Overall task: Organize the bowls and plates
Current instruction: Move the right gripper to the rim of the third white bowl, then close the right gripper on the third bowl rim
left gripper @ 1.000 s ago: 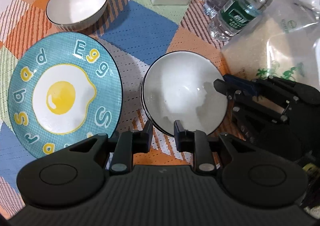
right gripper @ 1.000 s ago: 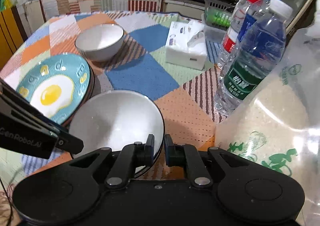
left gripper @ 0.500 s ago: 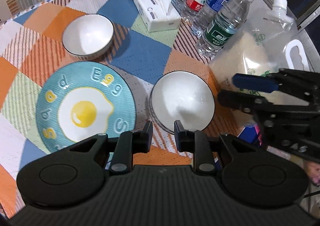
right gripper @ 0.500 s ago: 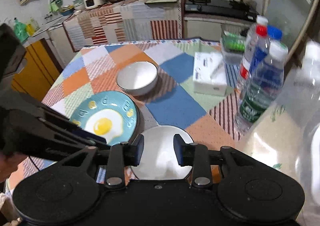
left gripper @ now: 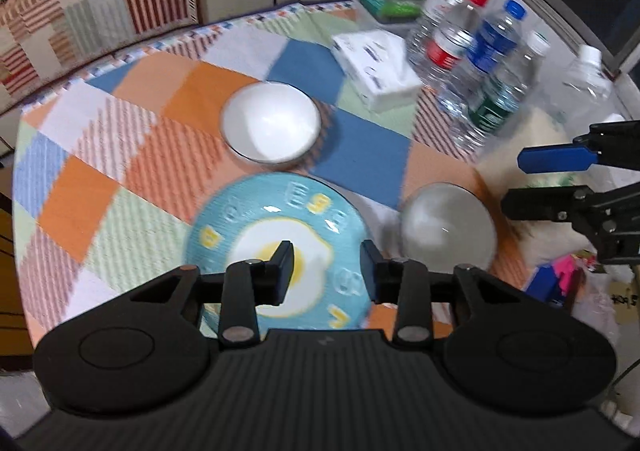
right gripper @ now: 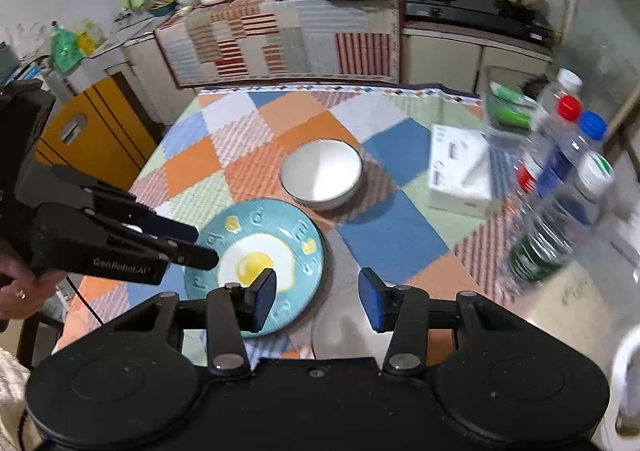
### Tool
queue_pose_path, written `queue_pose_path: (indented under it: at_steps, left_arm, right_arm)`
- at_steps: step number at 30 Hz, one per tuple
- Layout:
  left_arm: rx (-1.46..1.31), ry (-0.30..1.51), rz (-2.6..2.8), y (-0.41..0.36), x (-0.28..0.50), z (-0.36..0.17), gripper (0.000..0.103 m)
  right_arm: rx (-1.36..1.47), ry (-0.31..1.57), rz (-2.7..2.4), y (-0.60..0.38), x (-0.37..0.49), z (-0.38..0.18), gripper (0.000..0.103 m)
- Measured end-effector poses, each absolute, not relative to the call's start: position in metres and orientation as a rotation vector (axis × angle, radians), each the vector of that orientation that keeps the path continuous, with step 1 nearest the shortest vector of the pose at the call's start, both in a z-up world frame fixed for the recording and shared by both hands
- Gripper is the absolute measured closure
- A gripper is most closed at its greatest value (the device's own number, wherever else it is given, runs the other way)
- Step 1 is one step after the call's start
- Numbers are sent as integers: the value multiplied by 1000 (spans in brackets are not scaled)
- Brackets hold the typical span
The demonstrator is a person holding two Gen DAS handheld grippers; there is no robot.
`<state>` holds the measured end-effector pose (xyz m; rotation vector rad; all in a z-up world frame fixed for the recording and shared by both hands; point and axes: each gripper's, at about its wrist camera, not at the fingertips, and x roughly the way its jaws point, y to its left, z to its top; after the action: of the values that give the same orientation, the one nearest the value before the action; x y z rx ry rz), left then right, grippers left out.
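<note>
Patchwork tablecloth (left gripper: 132, 155) — teal fried-egg plate (left gripper: 248, 219), two white bowls (left gripper: 270, 123).

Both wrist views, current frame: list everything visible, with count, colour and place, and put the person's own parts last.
egg plate: 1, teal with a fried-egg print, near side of the table.
bowls: 2, white; far bowl behind the plate, near bowl to the plate's right.
tissue box: 1, white, far right.
water bottles: at least 3, clear, red, blue and white caps, right edge.
clear pouch: 1, white cap, beside the bottles.
tablecloth: 1, orange, blue, green patchwork.
left gripper: black, open above the plate.
right gripper: black, blue pads, open, empty.
</note>
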<state>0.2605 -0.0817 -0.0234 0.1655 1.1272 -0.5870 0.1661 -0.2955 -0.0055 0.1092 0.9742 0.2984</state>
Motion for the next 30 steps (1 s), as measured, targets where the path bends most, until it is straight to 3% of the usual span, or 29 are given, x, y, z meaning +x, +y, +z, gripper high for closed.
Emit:
queue_pose_path:
  at_steps: [4, 8, 14, 26, 30]
  left_arm:
    - [179, 1093, -557, -77, 281, -30, 61]
    - [149, 1078, -525, -78, 304, -46, 51]
    - [113, 1075, -458, -83, 339, -80, 48]
    - [-94, 1126, -429, -72, 405, -150, 48]
    - [-121, 1138, -405, -71, 415, -168, 52]
  right_arm:
    - [172, 972, 320, -297, 194, -19, 50]
    - [279, 986, 316, -302, 225, -42, 45]
    - [339, 1003, 276, -298, 269, -75, 45]
    - [530, 1037, 154, -297, 344, -152, 46]
    - [499, 1056, 110, -288, 355, -174, 53]
